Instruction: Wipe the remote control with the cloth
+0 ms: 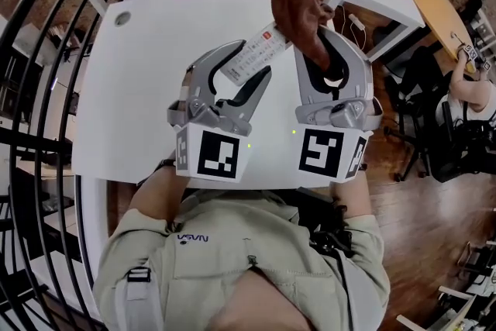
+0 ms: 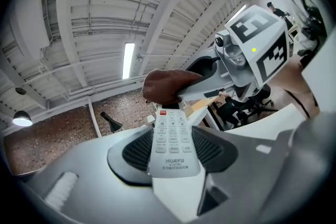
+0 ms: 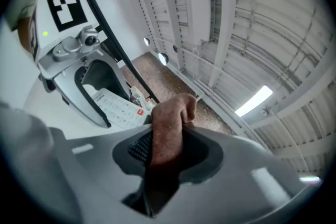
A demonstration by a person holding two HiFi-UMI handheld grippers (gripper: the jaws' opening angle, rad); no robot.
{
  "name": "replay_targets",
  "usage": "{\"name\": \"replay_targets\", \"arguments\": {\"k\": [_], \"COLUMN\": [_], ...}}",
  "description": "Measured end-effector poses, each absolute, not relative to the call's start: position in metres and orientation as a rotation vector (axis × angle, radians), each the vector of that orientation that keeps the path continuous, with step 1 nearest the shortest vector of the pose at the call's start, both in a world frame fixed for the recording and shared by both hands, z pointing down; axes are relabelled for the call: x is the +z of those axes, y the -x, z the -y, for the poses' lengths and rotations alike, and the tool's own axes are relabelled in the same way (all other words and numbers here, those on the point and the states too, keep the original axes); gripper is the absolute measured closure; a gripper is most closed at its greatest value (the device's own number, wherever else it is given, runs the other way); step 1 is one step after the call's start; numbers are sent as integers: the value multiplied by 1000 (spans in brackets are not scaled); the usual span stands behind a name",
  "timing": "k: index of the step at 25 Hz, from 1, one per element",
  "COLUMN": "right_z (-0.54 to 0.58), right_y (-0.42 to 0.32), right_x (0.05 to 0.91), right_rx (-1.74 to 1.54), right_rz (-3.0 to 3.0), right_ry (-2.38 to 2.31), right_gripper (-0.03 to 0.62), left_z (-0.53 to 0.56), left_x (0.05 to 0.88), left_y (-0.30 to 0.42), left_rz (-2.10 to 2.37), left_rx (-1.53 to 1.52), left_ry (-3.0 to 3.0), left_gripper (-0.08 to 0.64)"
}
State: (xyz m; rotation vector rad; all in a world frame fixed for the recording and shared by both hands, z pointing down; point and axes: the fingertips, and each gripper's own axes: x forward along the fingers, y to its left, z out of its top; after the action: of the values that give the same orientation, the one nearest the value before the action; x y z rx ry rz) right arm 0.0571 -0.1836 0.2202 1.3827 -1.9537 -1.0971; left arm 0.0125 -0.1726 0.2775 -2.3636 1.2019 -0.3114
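The white surface (image 1: 147, 66) spreads out on the left, below both tools. Right of it, the left claw (image 1: 254, 62) is clamped on the near end of the remote control (image 2: 172, 141), with its pads pressed to the two long edges. It holds the remote off the surface, button side up. The remote's long axis runs from near-left to far-right, so its far end, the one with the red button, points at the other tool. The brown cloth (image 1: 298, 15) meets it there: the bunched wad sits over that far tip and looks to be touching it. Furthest right, the right claw (image 3: 165, 152) is closed on the cloth, which stands out beyond its pads. By my reading, the wipe must run along the remote's length, from the far tip back toward the left claw, and the right hand is placed to make it.
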Motion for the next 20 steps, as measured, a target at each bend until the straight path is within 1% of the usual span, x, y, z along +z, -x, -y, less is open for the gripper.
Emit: {"name": "replay_targets", "arguments": {"k": [7, 10, 12, 14, 18, 20], "right_z": [150, 139, 139, 144, 162, 174], "right_y": [-8, -1, -4, -17, -65, -84], "right_x": [263, 267, 258, 240, 213, 213], "right_rx": [-1166, -1138, -1128, -1138, -1058, -1002], "right_rz": [2030, 2118, 2181, 2218, 2226, 2209], "right_ry": [-950, -866, -916, -1061, -1431, -1531], "right_gripper": [486, 486, 486, 485, 485, 485], "left_z": [177, 177, 176, 174, 178, 183], "left_x": [278, 279, 276, 272, 275, 275], "left_y": [-11, -11, -11, -9, 0, 7], "left_rz": [-1195, -1179, -1141, -1122, -1100, -1124], "left_rx": [-307, -291, -260, -203, -68, 15], "left_ry": [2404, 2431, 2460, 2513, 2714, 2805], "left_gripper": [318, 318, 318, 318, 318, 318]}}
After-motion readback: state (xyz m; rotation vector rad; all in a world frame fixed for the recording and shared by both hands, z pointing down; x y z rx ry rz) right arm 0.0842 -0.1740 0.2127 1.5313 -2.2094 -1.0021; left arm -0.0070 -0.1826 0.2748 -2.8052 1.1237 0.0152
